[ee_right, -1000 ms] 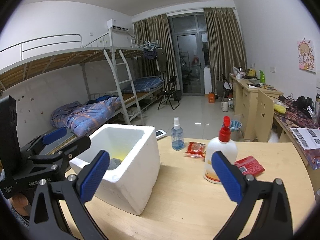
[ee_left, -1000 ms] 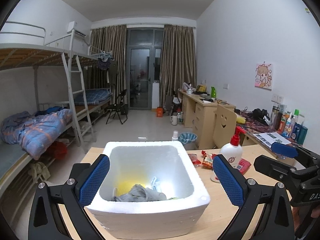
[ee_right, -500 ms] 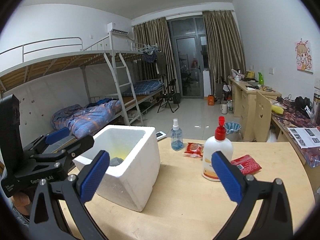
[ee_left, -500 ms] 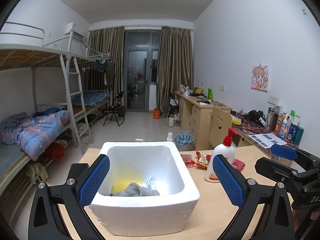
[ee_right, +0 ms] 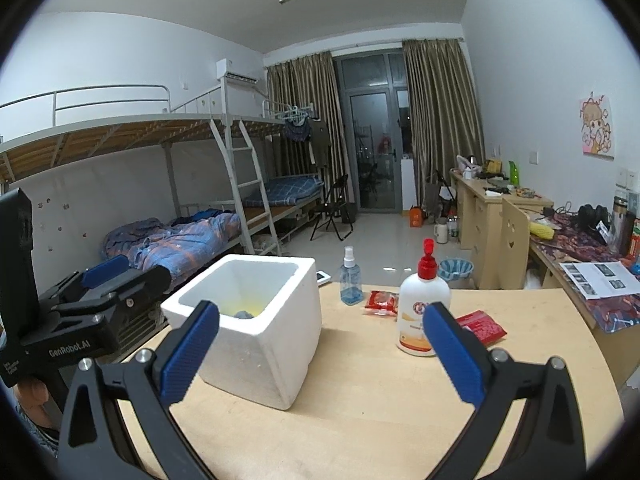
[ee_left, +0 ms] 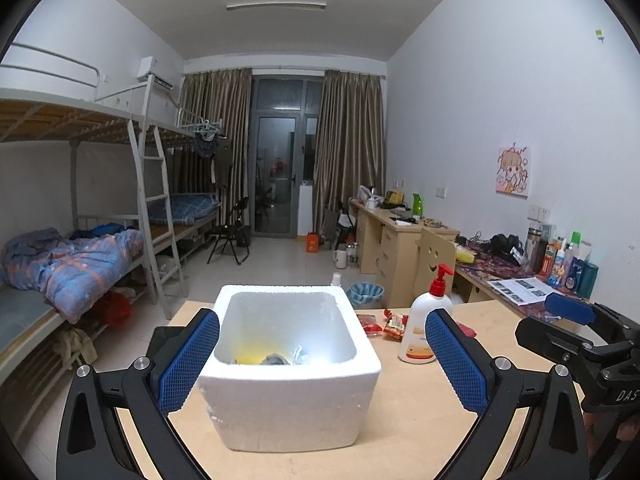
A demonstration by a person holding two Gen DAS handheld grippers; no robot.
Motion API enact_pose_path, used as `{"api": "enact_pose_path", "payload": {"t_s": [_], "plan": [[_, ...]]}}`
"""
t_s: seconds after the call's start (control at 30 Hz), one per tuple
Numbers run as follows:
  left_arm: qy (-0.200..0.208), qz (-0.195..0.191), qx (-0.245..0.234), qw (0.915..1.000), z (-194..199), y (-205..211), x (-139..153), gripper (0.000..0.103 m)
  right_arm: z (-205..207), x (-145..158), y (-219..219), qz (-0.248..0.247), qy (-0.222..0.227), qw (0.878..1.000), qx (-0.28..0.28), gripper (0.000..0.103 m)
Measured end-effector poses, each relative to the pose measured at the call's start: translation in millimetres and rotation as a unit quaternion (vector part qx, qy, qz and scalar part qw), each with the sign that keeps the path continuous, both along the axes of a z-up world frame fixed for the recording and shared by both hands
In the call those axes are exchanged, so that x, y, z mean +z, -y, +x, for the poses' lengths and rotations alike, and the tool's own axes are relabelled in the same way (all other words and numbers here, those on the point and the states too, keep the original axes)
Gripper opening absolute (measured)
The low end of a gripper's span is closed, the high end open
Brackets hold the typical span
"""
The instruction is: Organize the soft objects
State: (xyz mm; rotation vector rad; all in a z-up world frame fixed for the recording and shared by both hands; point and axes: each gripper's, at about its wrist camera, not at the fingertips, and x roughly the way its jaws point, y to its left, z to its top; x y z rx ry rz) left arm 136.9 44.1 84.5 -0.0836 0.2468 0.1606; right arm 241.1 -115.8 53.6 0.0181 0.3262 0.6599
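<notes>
A white foam box (ee_left: 294, 400) stands on the wooden table (ee_left: 412, 432); it also shows in the right wrist view (ee_right: 260, 344). Inside lie a grey soft cloth (ee_left: 275, 359), something yellow (ee_left: 250, 356) and a clear wrapper (ee_left: 299, 354). My left gripper (ee_left: 322, 360) is open and empty, held above and just in front of the box. My right gripper (ee_right: 320, 358) is open and empty, to the right of the box. Each gripper shows at the edge of the other's view.
A white pump bottle with red cap (ee_right: 424, 312) stands right of the box. Red snack packets (ee_right: 482, 326) (ee_right: 380, 302) and a blue spray bottle (ee_right: 351, 278) lie behind. A desk with clutter (ee_right: 580, 240) is on the right, bunk beds (ee_right: 180, 236) on the left.
Both grippers have drawn back and up from the box, so the box looks smaller and lower in the views. Both stay open.
</notes>
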Motion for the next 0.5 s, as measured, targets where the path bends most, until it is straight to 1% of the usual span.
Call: {"api": "enact_pose_path", "payload": {"t_s": [0.13,0.23,0.37,0.5], "plan": [[0.010,-0.004,0.005,0.9999,-19.3,3.8,0.2,0.103,-12.0,-1.4,4.3,0.007,0.007,1.000,0.002,0.103],[0.013,0.003,0.010,0.9999,-28.7,8.5,-3.3,0.103,-21.1,-3.9,6.9,0.010,0.015,1.000,0.004,0.103],[0.020,0.011,0.010,0.9997,-40.3,15.6,-13.4,0.103,-30.3,-14.0,9.7,0.011,0.027,1.000,0.001,0.103],[0.016,0.017,0.010,0.9997,-48.5,22.1,-29.5,0.103,-36.5,-27.5,13.0,0.010,0.030,0.999,0.004,0.103]]}}
